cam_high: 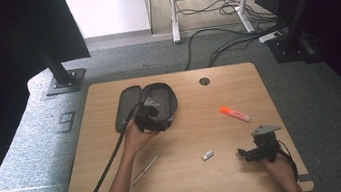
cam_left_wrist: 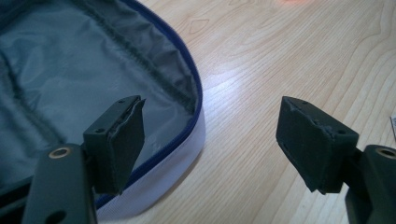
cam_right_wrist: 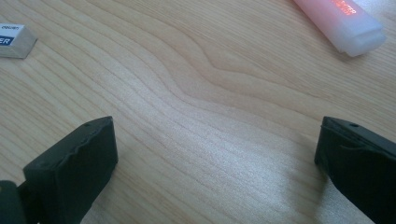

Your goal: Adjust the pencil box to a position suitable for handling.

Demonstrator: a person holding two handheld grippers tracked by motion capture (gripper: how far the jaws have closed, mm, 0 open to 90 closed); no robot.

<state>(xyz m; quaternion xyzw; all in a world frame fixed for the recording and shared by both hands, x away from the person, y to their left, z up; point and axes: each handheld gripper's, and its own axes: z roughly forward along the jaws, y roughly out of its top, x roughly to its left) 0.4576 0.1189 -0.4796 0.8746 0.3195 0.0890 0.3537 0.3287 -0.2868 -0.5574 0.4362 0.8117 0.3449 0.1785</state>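
Observation:
An open dark pencil case (cam_high: 129,104) lies at the back left of the wooden table (cam_high: 220,180). My left gripper (cam_high: 157,120) is at its near right rim. In the left gripper view the left gripper (cam_left_wrist: 212,116) stands open: one jaw hangs over the grey lining of the pencil case (cam_left_wrist: 70,70), the other over bare wood, and the blue-edged rim (cam_left_wrist: 198,112) runs below the gap untouched. My right gripper (cam_high: 248,153) rests low near the front right, open (cam_right_wrist: 215,140), with only wood between its jaws.
An orange highlighter (cam_high: 234,114) (cam_right_wrist: 343,21) lies right of centre, a small white eraser (cam_high: 207,155) (cam_right_wrist: 11,39) lies left of the right gripper, and a silver pen (cam_high: 146,169) lies front left. A cable hole (cam_high: 204,81) sits near the back edge.

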